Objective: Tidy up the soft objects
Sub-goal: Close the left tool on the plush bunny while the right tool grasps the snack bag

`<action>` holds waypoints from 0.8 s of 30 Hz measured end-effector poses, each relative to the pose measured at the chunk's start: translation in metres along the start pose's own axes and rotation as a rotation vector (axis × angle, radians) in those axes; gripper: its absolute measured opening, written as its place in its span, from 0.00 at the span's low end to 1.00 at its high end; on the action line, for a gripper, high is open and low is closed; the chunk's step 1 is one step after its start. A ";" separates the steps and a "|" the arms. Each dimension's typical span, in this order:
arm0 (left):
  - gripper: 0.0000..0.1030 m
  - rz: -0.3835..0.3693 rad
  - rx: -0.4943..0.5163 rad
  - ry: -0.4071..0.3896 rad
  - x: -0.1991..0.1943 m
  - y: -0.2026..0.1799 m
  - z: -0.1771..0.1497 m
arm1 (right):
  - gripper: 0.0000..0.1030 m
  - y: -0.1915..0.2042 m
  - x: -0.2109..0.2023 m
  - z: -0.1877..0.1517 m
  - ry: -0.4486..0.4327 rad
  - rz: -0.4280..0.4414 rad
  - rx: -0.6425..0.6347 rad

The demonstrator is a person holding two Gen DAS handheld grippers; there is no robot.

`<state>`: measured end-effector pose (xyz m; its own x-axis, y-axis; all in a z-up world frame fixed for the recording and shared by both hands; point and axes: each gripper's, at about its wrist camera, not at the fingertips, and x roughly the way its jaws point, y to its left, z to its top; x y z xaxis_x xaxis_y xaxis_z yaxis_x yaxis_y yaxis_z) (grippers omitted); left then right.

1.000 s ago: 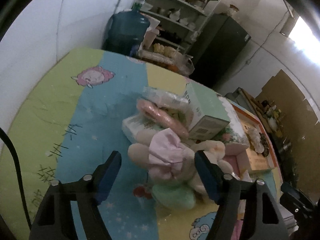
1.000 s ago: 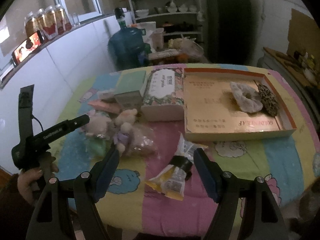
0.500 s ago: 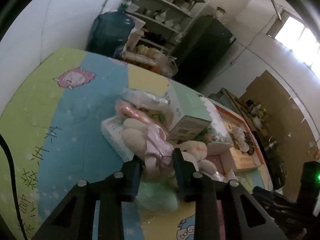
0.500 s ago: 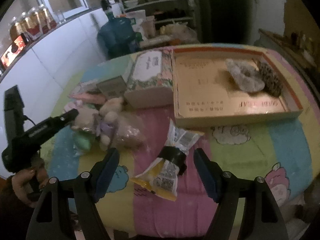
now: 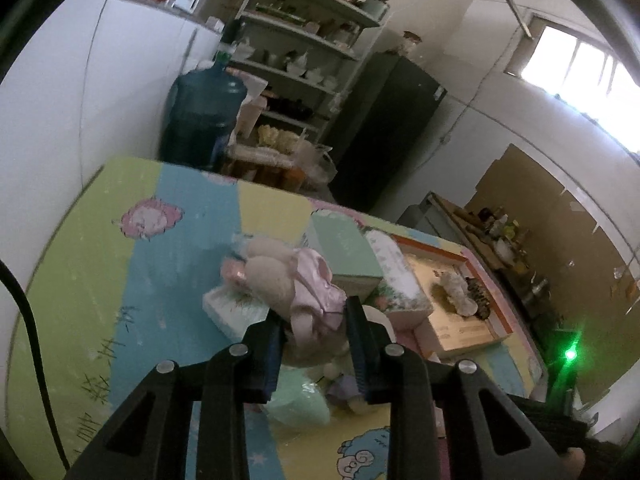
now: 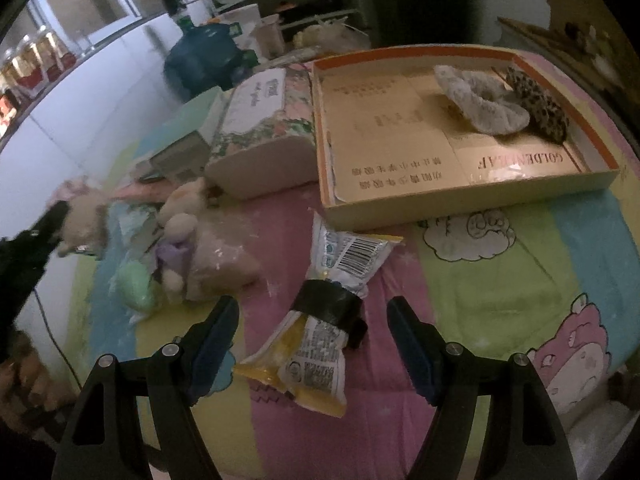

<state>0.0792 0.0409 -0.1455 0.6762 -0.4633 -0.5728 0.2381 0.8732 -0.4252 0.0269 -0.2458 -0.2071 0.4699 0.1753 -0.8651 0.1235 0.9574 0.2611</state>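
Note:
My left gripper (image 5: 314,320) is shut on a cream plush toy with a pink bow (image 5: 298,286) and holds it lifted above the table; the same toy shows blurred in the right wrist view (image 6: 84,220). A second plush with a purple bow (image 6: 178,240) and a green soft pad (image 6: 136,286) lie on the table. An open cardboard tray (image 6: 472,196) holds a grey fluffy scrunchie (image 6: 476,104) and a leopard scrunchie (image 6: 538,106). My right gripper (image 6: 314,320) is open, just above a snack packet wrapped with black tape (image 6: 324,312).
A floral tissue box (image 6: 264,120) and a green box (image 5: 346,254) stand beside the tray. A small tissue pack (image 5: 234,310) lies under the lifted toy. A water jug (image 5: 202,112) and shelves stand behind the table. The table's front edge is near.
My left gripper closed on the pink-bow plush and raised it off the table. My right gripper moved in closer over the snack packet and stayed open.

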 end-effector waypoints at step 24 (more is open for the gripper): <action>0.29 -0.011 0.042 -0.010 -0.019 -0.015 0.002 | 0.44 0.005 0.004 -0.011 0.028 -0.049 -0.025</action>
<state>0.0648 0.0372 -0.1271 0.6801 -0.4716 -0.5614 0.2747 0.8738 -0.4013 0.0199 -0.2383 -0.2139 0.4388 0.1339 -0.8885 0.1236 0.9704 0.2073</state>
